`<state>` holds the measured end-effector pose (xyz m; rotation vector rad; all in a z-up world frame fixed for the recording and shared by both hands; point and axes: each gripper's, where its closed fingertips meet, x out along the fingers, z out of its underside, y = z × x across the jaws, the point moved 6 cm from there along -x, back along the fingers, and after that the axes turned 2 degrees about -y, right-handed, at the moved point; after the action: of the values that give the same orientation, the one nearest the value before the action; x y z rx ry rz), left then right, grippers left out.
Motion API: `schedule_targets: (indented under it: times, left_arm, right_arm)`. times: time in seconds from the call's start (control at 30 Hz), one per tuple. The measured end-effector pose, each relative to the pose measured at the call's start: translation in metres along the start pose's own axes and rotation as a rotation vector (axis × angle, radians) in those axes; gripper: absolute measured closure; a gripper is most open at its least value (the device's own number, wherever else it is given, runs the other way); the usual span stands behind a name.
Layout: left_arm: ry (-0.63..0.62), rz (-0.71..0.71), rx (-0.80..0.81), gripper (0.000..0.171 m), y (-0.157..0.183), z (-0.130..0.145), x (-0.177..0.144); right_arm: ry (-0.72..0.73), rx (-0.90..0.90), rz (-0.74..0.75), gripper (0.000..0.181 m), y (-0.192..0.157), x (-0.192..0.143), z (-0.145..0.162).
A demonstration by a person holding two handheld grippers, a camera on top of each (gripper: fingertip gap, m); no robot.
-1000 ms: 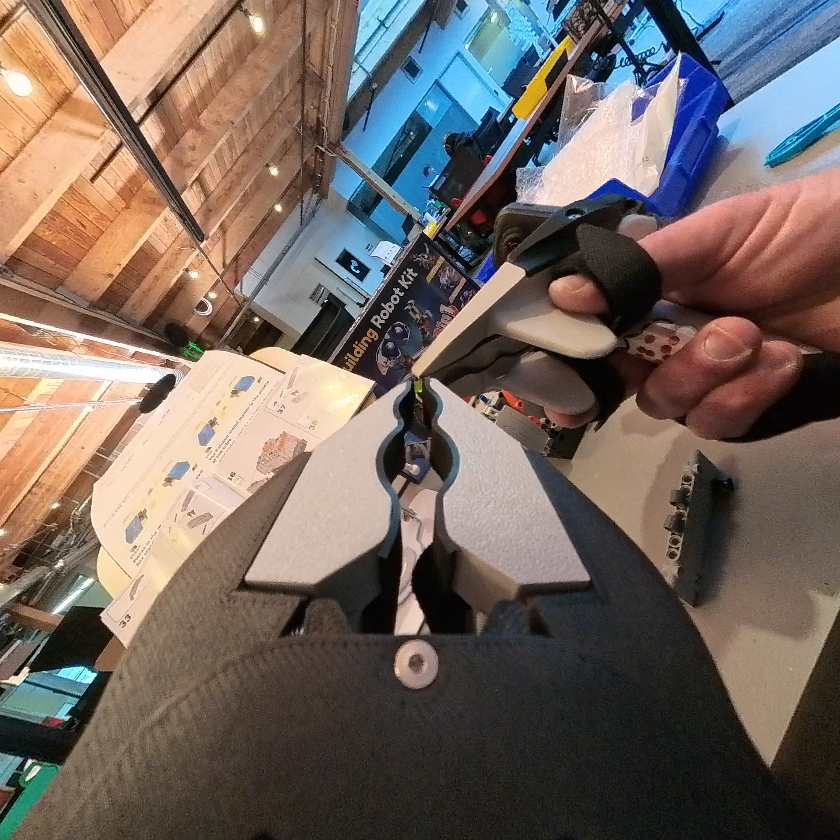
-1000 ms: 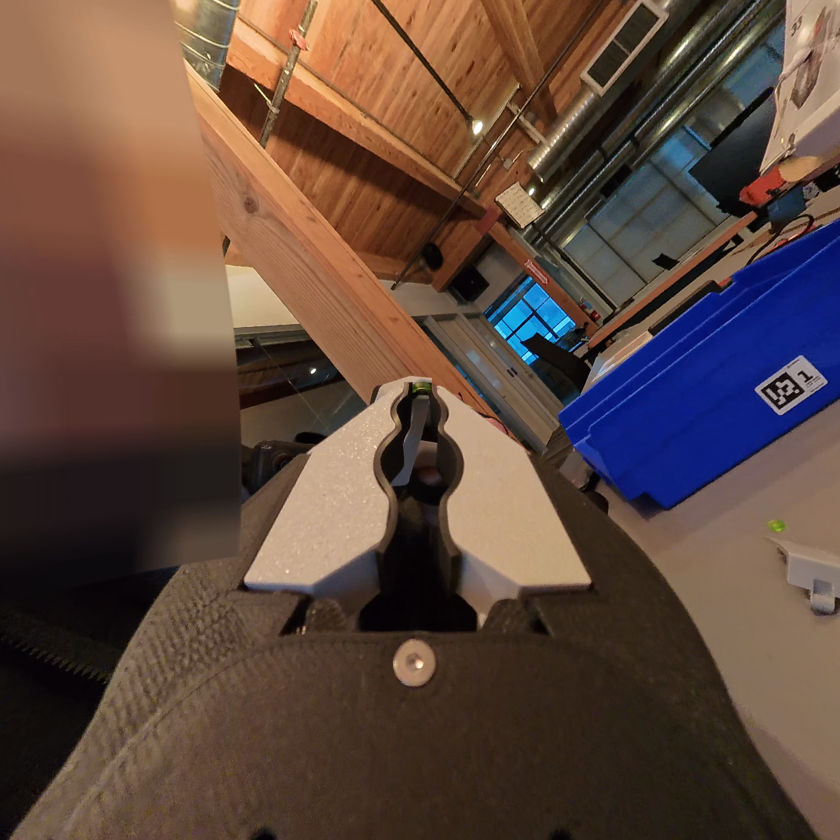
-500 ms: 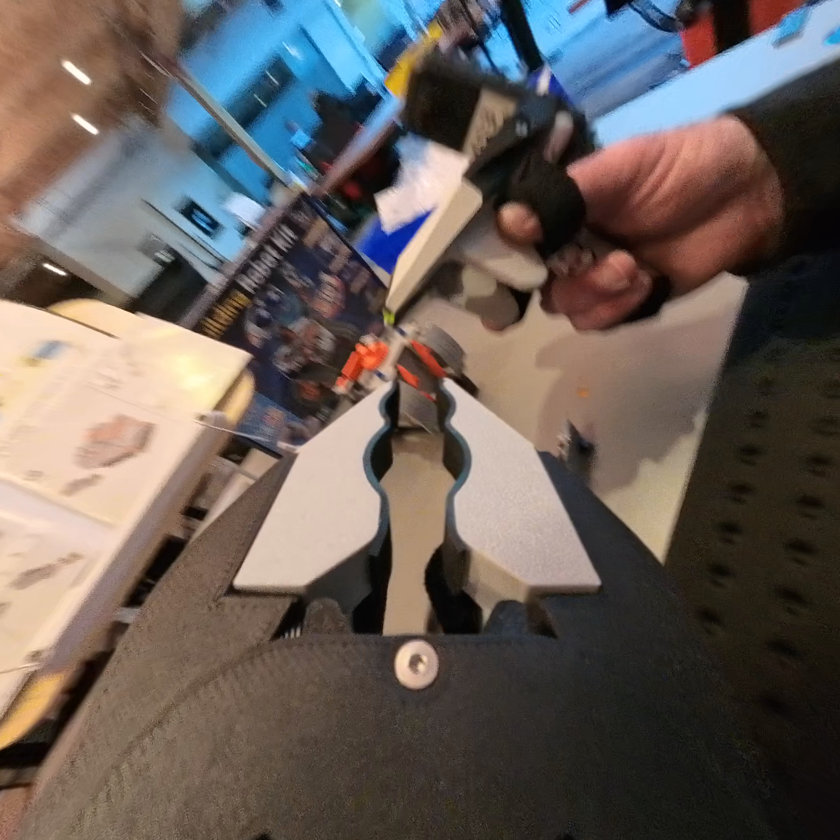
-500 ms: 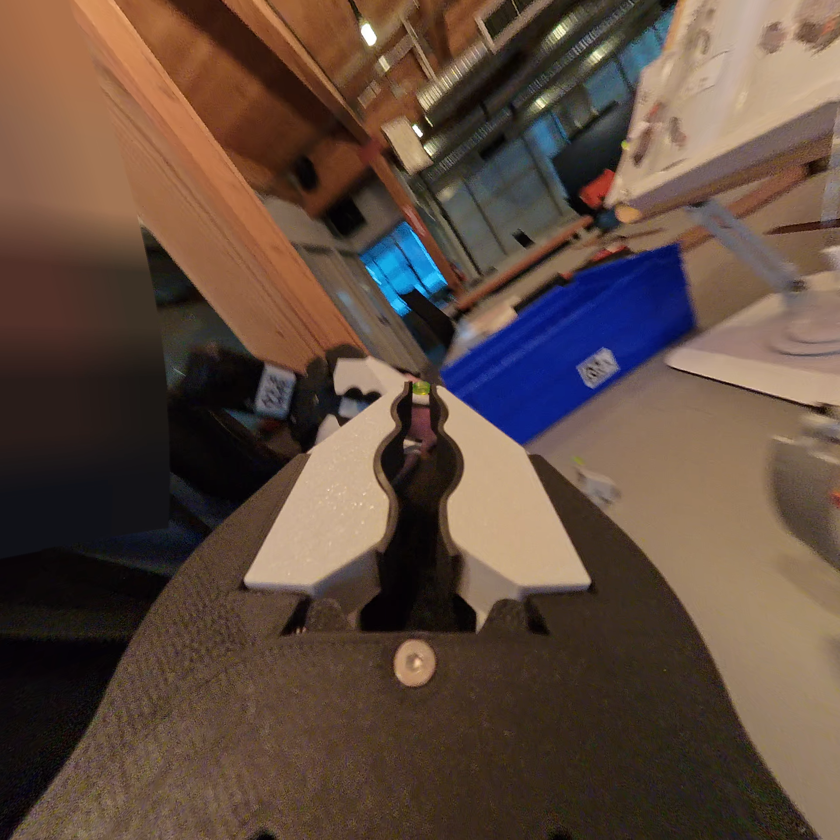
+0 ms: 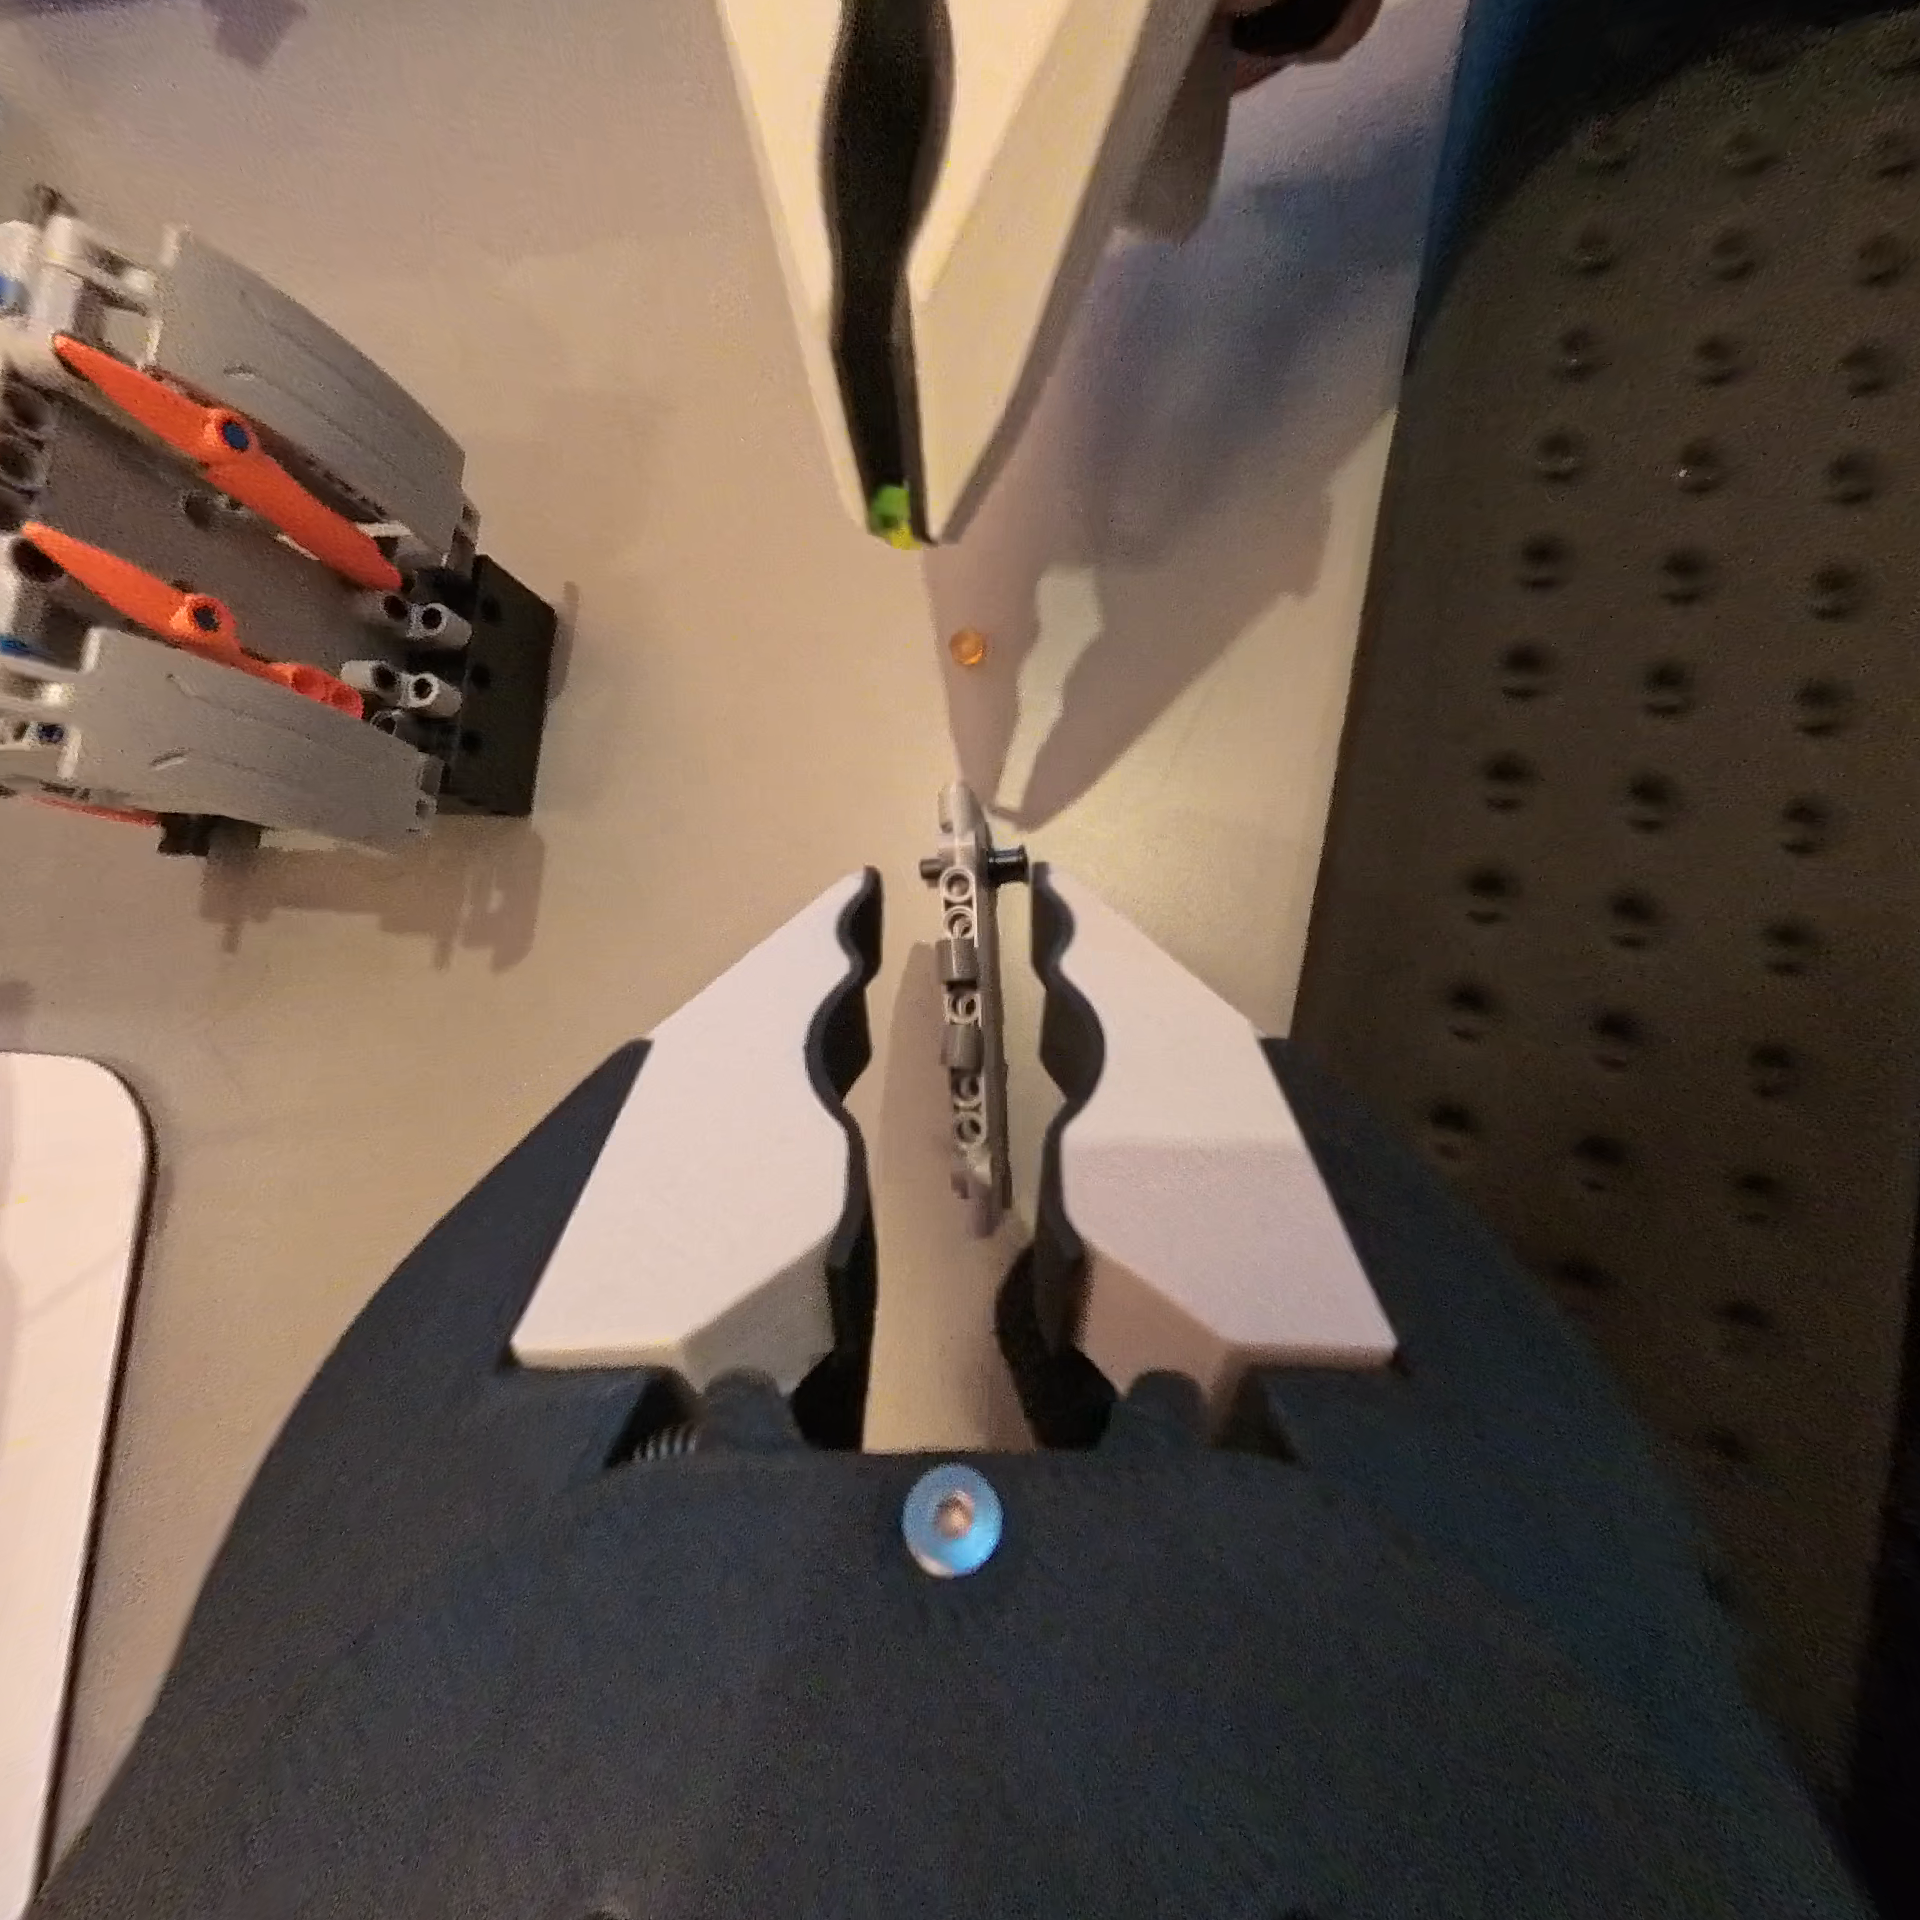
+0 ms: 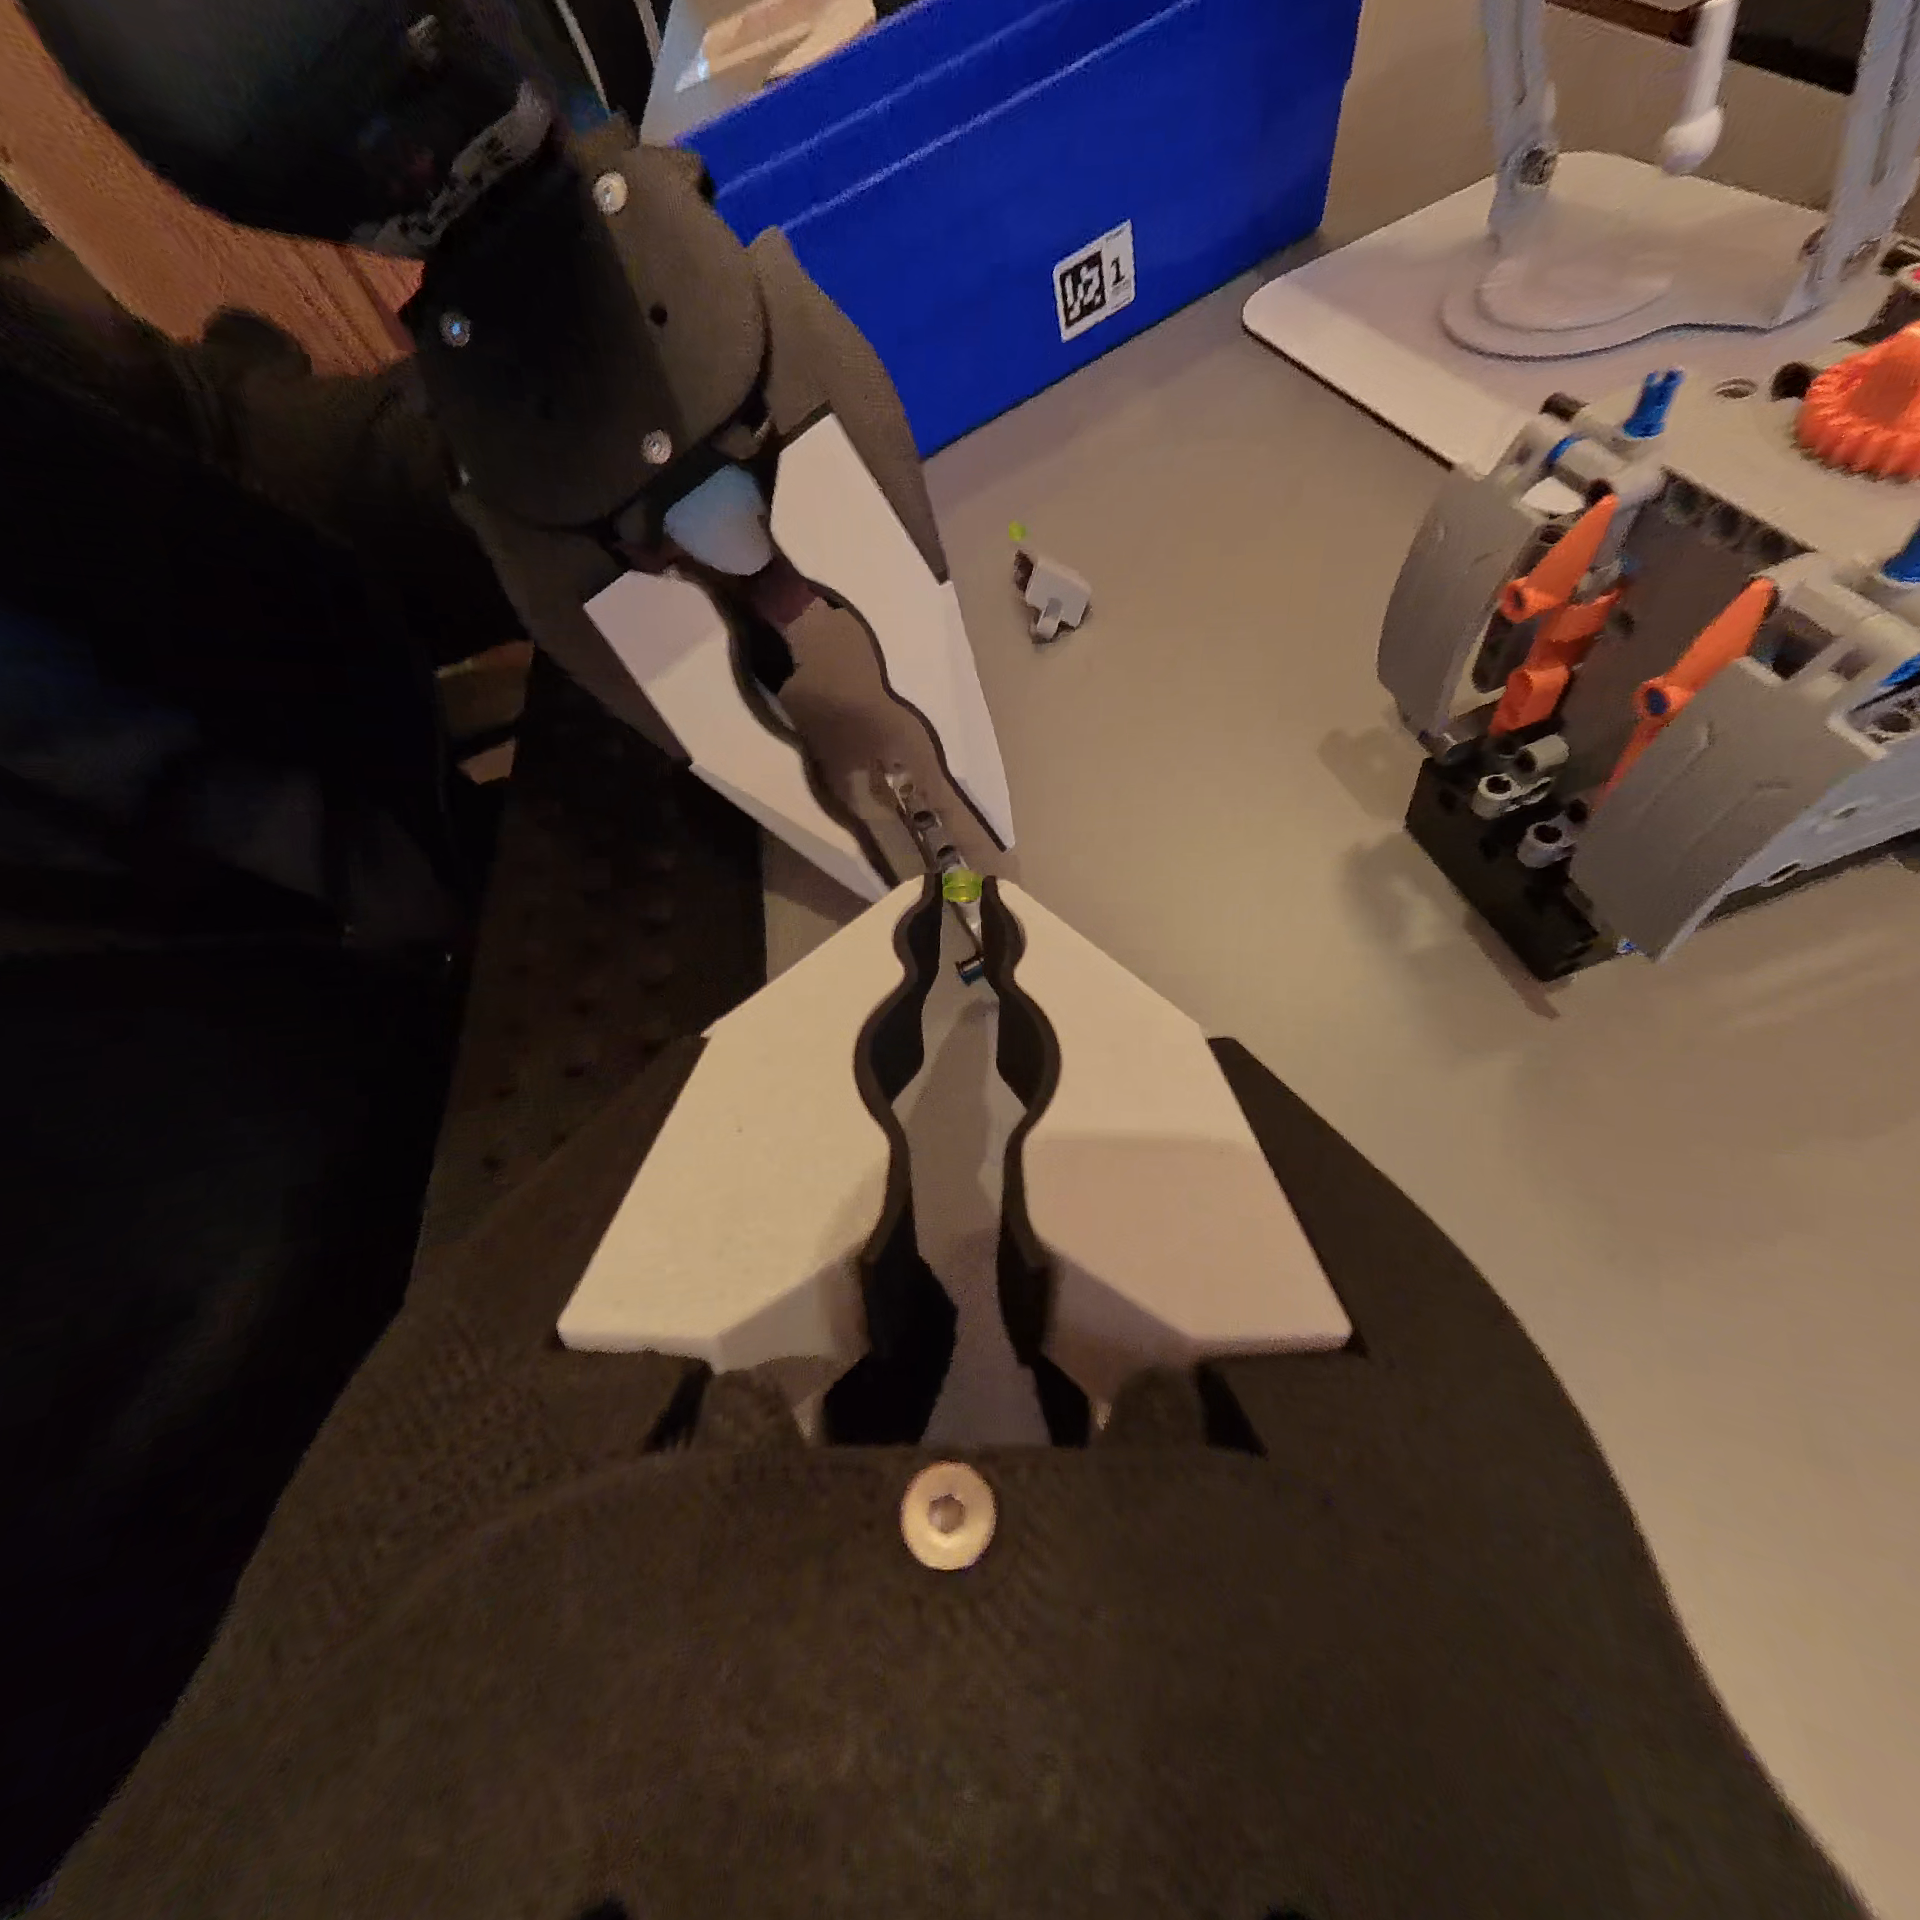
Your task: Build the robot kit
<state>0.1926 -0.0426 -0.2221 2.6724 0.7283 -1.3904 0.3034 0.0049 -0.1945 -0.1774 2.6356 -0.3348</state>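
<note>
My left gripper (image 5: 956,883) is open and points down at the table. A grey holed beam (image 5: 971,1039) with a black pin lies between its fingers, closer to the right one. My right gripper (image 6: 956,889) is shut on a small green stud (image 6: 962,885) pinched at its very tips. It shows in the left wrist view (image 5: 900,525) just beyond the beam's far end. The left gripper (image 6: 935,847) shows in the right wrist view, tip to tip with the right one, with the beam (image 6: 920,810) in its gap.
A grey, black and orange brick model (image 5: 260,623) (image 6: 1662,707) stands on the table. A tiny orange stud (image 5: 967,647) lies near the beam. A small grey piece (image 6: 1051,597), a blue bin (image 6: 997,187) and a white stand base (image 6: 1382,312) lie farther off. A dark perforated mat (image 5: 1662,831) borders the table. My hands' fingertips stand some 6 cm from each other.
Both grippers have swung down from facing the room to facing the table. The left jaws have spread and now straddle the grey beam. The right still pinches the green stud.
</note>
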Motion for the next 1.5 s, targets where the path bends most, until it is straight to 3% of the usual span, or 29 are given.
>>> schedule_targets:
  times: [0.2,0.57,1.5]
  left_arm:
    - [-0.052,0.073,-0.039,0.166,0.003,0.011,0.018]
    - [0.110,0.153,-0.086,0.167,0.001,0.003,0.006]
    - [0.168,0.213,-0.073,0.166,0.008,-0.001,0.004]
  right_arm:
    - [-0.099,-0.123,0.048,0.176,-0.002,0.007,0.016]
    - [-0.207,-0.172,0.018,0.176,-0.007,0.025,0.029]
    - [-0.228,-0.224,0.017,0.177,-0.011,0.024,0.032]
